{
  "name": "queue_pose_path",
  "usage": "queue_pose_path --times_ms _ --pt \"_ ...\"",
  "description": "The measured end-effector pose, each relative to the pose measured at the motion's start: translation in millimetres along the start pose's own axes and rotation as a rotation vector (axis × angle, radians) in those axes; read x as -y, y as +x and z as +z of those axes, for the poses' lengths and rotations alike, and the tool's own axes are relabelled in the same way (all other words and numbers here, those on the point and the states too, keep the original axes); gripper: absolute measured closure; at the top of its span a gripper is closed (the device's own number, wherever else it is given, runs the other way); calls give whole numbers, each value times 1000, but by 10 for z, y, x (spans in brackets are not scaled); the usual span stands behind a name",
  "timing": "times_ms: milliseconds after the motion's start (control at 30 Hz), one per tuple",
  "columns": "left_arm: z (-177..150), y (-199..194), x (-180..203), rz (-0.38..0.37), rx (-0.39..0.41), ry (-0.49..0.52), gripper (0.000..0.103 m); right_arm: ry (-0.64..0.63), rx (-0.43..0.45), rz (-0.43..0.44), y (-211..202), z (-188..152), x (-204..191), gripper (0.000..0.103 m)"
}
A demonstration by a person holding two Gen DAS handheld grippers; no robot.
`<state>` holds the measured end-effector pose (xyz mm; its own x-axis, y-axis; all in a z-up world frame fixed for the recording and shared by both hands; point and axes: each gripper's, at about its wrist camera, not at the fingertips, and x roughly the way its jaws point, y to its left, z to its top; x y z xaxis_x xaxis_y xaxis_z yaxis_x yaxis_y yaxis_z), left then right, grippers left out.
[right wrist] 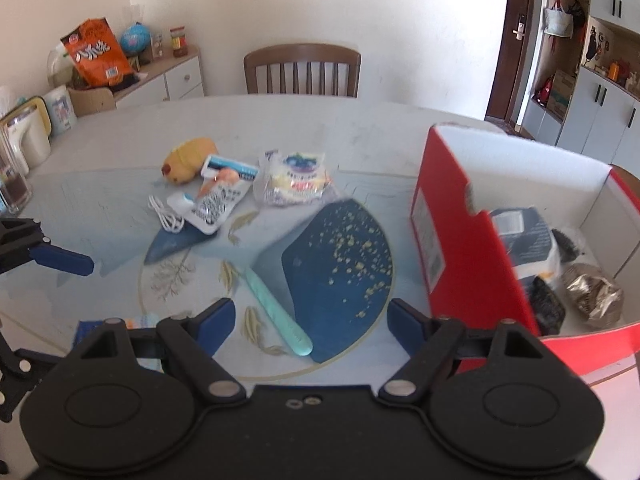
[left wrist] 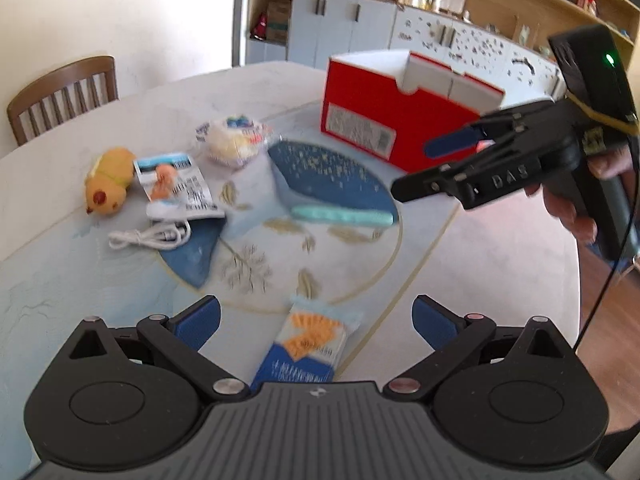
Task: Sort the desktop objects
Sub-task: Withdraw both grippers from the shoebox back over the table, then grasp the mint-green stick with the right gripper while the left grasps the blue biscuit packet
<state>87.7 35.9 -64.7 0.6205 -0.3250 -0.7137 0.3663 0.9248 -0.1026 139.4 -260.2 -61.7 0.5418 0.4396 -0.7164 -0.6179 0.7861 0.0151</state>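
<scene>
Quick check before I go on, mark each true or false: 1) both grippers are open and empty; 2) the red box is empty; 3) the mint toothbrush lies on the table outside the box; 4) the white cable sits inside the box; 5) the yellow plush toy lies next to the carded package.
1) Left gripper and right gripper are open and empty: true.
2) The red box is empty: false, it already holds a few items, among them a blue-and-white package and a crinkled foil pack.
3) The mint toothbrush lies on the table outside the box: true.
4) The white cable is inside the box: false, it lies on the table.
5) The yellow plush toy is next to the carded package: true.
</scene>
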Motion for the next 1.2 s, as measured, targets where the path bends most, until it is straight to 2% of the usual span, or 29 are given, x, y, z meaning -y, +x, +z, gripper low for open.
queue_pose_path --times_ms 300,367,567,667,733,900,1033,1133,1200 --pt "-181 152 -34 15 -36 26 1 -32 -43 6 257 -86 -41 21" --pt "-197 163 -46 16 -41 25 5 -38 -52 4 320 -95 -53 22" --pt "-217 188 -44 21 -47 28 9 -30 -72 3 438 -133 -45 26" --pt "-227 200 -31 28 -46 35 12 -18 -90 8 486 -150 -38 34" --pt "-229 202 -24 30 -44 37 13 -17 -82 7 488 -159 -44 34" --pt "-230 208 6 57 -42 64 21 -14 -58 9 479 -167 -76 48" --pt "-238 198 45 80 -43 86 30 -24 -47 4 463 -184 -135 57" --pt "-237 186 32 92 -39 75 35 -29 -43 2 448 -189 -191 70" --pt "-231 184 28 96 -39 72 38 -43 -41 4 438 -194 -250 85"
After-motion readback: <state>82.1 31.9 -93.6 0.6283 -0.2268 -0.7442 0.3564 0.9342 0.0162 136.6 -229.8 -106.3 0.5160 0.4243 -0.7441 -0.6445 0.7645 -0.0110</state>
